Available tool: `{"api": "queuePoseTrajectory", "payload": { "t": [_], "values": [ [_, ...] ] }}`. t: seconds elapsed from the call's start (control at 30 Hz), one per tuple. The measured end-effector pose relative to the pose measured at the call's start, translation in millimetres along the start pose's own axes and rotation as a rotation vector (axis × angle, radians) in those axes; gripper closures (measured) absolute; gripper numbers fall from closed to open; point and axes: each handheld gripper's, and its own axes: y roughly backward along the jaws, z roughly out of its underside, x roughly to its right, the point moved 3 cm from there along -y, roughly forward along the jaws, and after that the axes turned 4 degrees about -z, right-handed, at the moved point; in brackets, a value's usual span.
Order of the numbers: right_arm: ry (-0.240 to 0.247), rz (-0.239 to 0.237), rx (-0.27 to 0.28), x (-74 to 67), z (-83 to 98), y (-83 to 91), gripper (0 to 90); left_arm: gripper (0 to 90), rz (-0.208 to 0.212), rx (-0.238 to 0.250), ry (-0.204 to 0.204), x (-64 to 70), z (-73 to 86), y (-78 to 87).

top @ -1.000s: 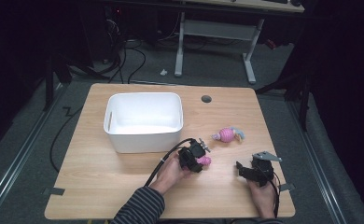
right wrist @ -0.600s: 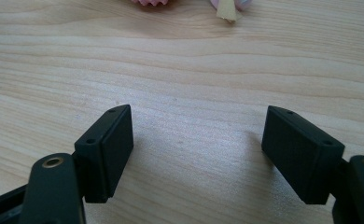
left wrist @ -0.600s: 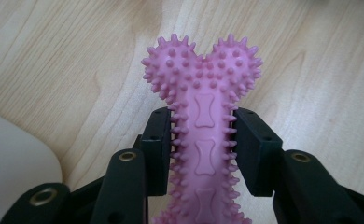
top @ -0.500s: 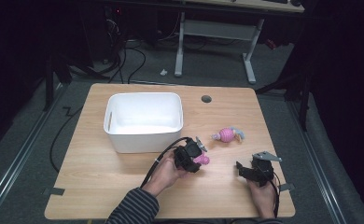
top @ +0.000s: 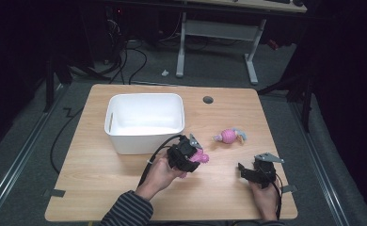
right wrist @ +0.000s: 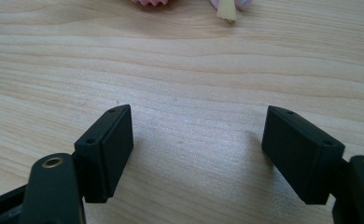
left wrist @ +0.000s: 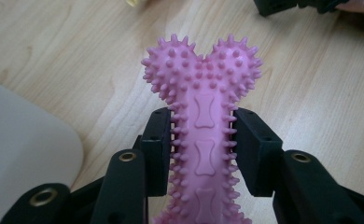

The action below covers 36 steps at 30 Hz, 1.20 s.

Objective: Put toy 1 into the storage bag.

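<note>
A: What does my left gripper [top: 194, 157] hold?

B: Its jaws pinch the shaft of a pink spiky bone toy [left wrist: 202, 135], knobbed end pointing away, above the table [top: 125, 188]; a white bin [top: 144, 120] sits just beside.

A: And my right gripper [right wrist: 196, 151]?

B: Jaws spread, nothing between; a small pink toy [top: 228, 136] lies ahead.

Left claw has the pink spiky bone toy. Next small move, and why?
Probably carry it up and over the white bin's near wall before opening. The left claw is shut on the pink spiky bone toy, clamped across its shaft, and it sits just in front of the bin, so a release now would land on the table.
</note>
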Motion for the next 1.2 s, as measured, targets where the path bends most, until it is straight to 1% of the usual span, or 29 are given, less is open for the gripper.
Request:
{"api": "queuePoseTrajectory", "payload": {
  "t": [0.03,0.13,0.2,0.23,0.27,0.3,0.33,0.37,0.4,0.47,0.53,0.57,0.6,0.63,0.67,0.7,0.83,0.9,0.93,1.03,1.07,1.13,1.2],
  "values": [
    [0.000,0.000,0.000,0.0,0.0,0.0,25.0,59.4,0.006,0.003,0.012,-2.4,1.7,4.9],
    [0.000,0.000,0.000,0.0,0.0,0.0,25.0,59.4,0.002,0.002,0.016,-4.5,3.6,8.3],
    [0.000,0.000,0.000,0.0,0.0,0.0,24.9,59.4,0.003,-0.001,0.024,-7.3,6.1,12.5],
    [0.000,-0.001,-0.001,0.0,0.0,0.0,24.8,59.3,0.010,0.001,0.035,-9.8,7.3,17.2],
    [0.000,-0.001,-0.001,0.0,0.0,0.0,24.8,59.4,0.010,0.001,0.035,-9.8,7.3,17.2],
    [0.000,-0.001,0.000,0.0,0.0,0.0,24.8,59.3,0.008,0.005,0.041,-11.5,7.3,22.5],
    [0.000,-0.001,0.000,0.0,0.0,0.0,24.8,59.3,0.008,0.005,0.041,-11.5,7.3,22.5],
    [0.000,-0.001,-0.001,0.0,0.0,0.0,24.8,59.3,0.006,0.016,0.046,-12.4,6.7,27.9],
    [0.000,-0.001,-0.001,0.0,0.0,0.0,24.8,59.3,0.006,0.016,0.046,-12.4,6.7,27.9],
    [0.000,-0.001,-0.001,-0.1,0.0,0.0,24.8,59.3,0.008,0.027,0.053,-14.9,5.8,36.7],
    [0.000,-0.001,0.000,0.0,0.0,0.0,24.8,59.2,0.009,0.026,0.055,-16.3,5.6,39.5],
    [0.000,-0.001,-0.001,0.0,0.0,0.0,24.7,59.2,-0.006,0.025,0.057,-19.5,5.2,44.9],
    [0.000,-0.001,-0.001,0.0,0.0,0.0,24.7,59.2,-0.006,0.025,0.057,-19.5,5.2,44.9],
    [0.001,-0.002,-0.001,-0.1,0.0,0.0,24.5,59.2,-0.015,0.028,0.065,-23.1,4.8,50.7],
    [0.001,-0.002,-0.001,-0.1,0.0,0.0,24.5,59.2,-0.015,0.028,0.065,-23.1,4.8,50.7],
    [0.001,-0.002,-0.001,-0.1,0.0,-0.1,24.4,59.2,-0.017,0.034,0.072,-26.1,4.8,55.8],
    [0.003,-0.003,-0.002,-0.1,0.0,-0.1,24.0,59.3,-0.023,0.032,0.070,-29.7,4.8,62.3],
    [0.004,-0.003,-0.002,-0.2,0.0,-0.1,24.0,59.3,-0.025,0.046,0.080,-33.6,4.3,69.0],
    [0.004,-0.003,-0.002,-0.2,0.0,-0.1,24.0,59.3,-0.025,0.046,0.080,-33.6,4.3,69.0],
    [0.004,-0.003,-0.002,-0.1,0.0,-0.1,24.0,59.3,-0.022,0.053,0.090,-38.9,3.5,76.4],
    [0.003,-0.003,-0.002,-0.2,0.0,-0.1,24.0,59.3,-0.028,0.058,0.094,-41.8,2.8,81.0],
    [0.004,-0.003,-0.002,-0.2,0.0,-0.1,24.0,59.3,-0.029,0.063,0.096,-43.2,2.3,83.1],
    [0.003,-0.003,-0.002,-0.2,0.0,-0.1,24.0,59.3,-0.027,0.068,0.103,-47.5,1.9,88.0]
  ]
}}
